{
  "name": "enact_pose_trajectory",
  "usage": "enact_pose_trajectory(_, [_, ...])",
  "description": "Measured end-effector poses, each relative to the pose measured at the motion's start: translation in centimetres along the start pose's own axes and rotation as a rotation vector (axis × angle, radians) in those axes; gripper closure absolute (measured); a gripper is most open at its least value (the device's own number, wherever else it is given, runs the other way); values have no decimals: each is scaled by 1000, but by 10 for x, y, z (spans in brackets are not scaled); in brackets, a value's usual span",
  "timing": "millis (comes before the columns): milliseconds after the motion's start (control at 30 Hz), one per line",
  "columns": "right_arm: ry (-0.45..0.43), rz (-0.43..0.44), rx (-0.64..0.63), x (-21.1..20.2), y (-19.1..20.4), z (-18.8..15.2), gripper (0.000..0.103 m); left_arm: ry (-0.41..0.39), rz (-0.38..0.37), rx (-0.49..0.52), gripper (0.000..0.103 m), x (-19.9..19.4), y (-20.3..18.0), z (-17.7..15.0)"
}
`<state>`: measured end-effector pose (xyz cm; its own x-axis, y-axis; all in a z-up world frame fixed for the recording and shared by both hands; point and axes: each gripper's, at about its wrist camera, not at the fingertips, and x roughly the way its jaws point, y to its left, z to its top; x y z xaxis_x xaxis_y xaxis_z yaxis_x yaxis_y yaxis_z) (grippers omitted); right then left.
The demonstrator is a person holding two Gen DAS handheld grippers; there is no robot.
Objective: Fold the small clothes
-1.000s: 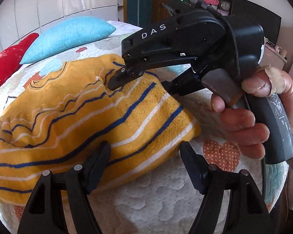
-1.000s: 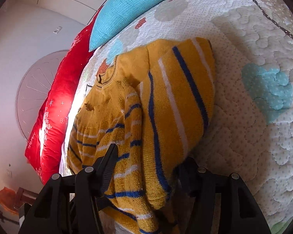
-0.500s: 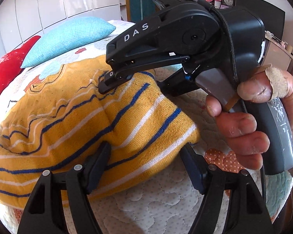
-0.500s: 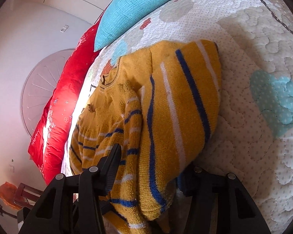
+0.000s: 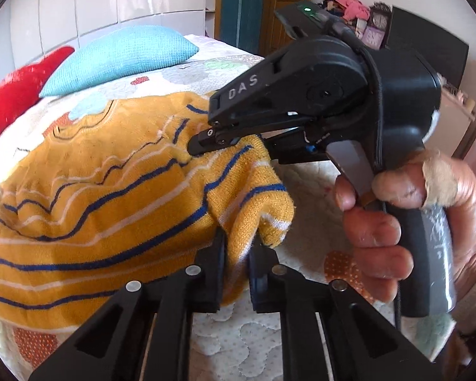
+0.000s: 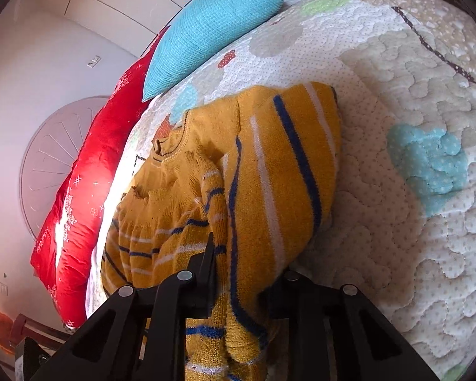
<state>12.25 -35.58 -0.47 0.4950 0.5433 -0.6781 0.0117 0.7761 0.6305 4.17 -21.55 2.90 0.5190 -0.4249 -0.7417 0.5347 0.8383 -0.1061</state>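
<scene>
Two wrist views of a fold in progress. We see a small mustard-yellow knitted sweater with navy and white stripes [image 5: 111, 197] lying on a white quilted bedspread with coloured patches [image 6: 412, 238], its near corner gathered into a raised fold. Our left gripper [image 5: 238, 247] has its two black fingers drawn narrow, pinching that corner of the knit between them. Our right gripper [image 6: 247, 273] appears in the left view from the side, held by a hand [image 5: 412, 222] with a plaster on the thumb; its tips press into the sweater's upper edge. In its own view, the folded hem passes between its fingers and drapes over them; they seem closed on the fabric, though the cloth hides the right finger [image 6: 288, 289] almost wholly. The sweater's neckline points toward the head of the bed, where a turquoise waffle-textured cushion [image 6: 212, 28] lies beside a red embroidered pillow [image 6: 89, 197]. Both sit well apart from the sweater.
</scene>
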Motion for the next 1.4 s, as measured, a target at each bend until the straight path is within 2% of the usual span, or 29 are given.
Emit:
enact_pose_trajectory(167, [-53,-12,-30,-15,40,4,81,-47,-98,-129,92,-30,32,6])
enact_pose_trajectory(367, [-65,-25,-121,-9,118,7,81,-116,-168,-274,92,-74,87,4])
enact_pose_trajectory(500, [-33,-41,-202,20,172,0,81,-153,-192,-372,92,-99,131,-12])
enact_pose_trajectory(700, [47,-117,-339,93,242,-20,81,-188,-196,-511,92,-121,196,-47])
enact_pose_trajectory(900, [86,-181,-393,150,273,-31,81,-228,-171,-629,93,-130,250,-75])
enact_pose_trajectory(1233, [84,-303,-476,182,303,-32,80,-243,-123,-676,96,-145,280,-97])
enact_pose_trajectory(1400, [79,-388,-556,201,321,-36,78,-241,-151,-731,96,-161,293,-107])
